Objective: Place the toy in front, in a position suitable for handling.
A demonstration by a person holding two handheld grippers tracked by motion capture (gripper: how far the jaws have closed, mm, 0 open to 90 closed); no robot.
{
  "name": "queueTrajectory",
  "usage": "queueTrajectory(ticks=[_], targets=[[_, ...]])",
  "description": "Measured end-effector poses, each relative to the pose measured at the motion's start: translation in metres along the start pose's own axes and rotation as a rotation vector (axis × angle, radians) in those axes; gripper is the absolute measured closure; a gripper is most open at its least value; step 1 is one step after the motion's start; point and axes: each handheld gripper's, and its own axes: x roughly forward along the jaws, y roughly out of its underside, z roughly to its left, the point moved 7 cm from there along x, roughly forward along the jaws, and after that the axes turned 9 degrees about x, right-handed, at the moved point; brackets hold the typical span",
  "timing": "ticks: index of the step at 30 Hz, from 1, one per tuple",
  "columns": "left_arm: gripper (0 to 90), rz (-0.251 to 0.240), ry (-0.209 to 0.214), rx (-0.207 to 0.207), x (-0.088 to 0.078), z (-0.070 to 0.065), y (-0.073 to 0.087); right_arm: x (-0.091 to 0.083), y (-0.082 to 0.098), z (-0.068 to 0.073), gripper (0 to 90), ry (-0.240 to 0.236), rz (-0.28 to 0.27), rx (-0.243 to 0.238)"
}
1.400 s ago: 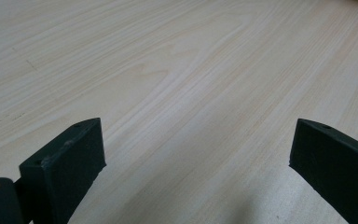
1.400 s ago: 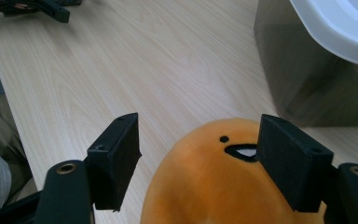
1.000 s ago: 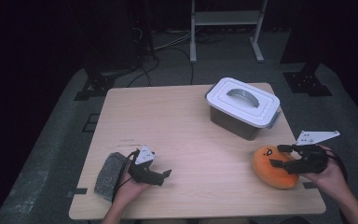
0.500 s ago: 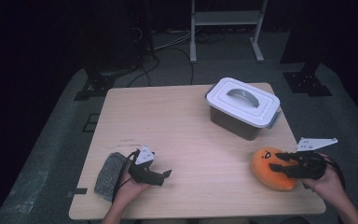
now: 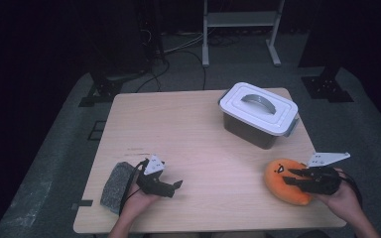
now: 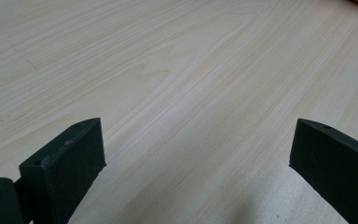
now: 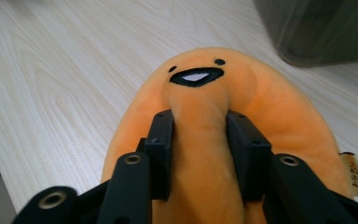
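Orange plush toy (image 7: 205, 116) at surface's (image 5: 203, 134) near right corner, raised middle ridge pinched by right gripper (image 7: 199, 140), jaws just closing onto it. Lidded grey bin (image 5: 259, 113) just beyond. Left gripper (image 5: 177, 185) spread wide, empty, beside grey sponge (image 5: 116, 181).

High overhead view; 2 close tool views, shared table (image 5: 198, 134).

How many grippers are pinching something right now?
1: the right gripper, at the table's near right, squeezes the orange plush. The left gripper, near left, is open over bare table.
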Motion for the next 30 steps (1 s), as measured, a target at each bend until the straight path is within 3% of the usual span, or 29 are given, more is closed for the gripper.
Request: queueTrajectory(ticks=[6, 14, 19, 24, 30], targets=[[2.4, 0.001, 0.0, -0.001, 0.0, 0.001, 0.001, -0.003, -0.003, 0.0, 73.4, -0.001, -0.006, 0.02], [2.4, -0.002, -0.007, -0.012, -0.002, 0.004, 0.001, -0.014, -0.016, -0.006, 77.0, -0.001, -0.009, 0.05], [2.4, -0.006, -0.008, -0.015, -0.003, 0.005, 0.001, -0.022, -0.026, -0.006, 77.8, -0.041, -0.02, 0.072], [2.5, -0.004, -0.007, -0.016, -0.004, 0.005, 0.001, -0.03, -0.041, 0.002, 77.7, -0.068, -0.044, 0.05], [2.4, -0.012, -0.01, -0.02, -0.004, 0.006, 0.001, -0.037, -0.064, 0.021, 77.6, -0.11, -0.065, -0.004]])
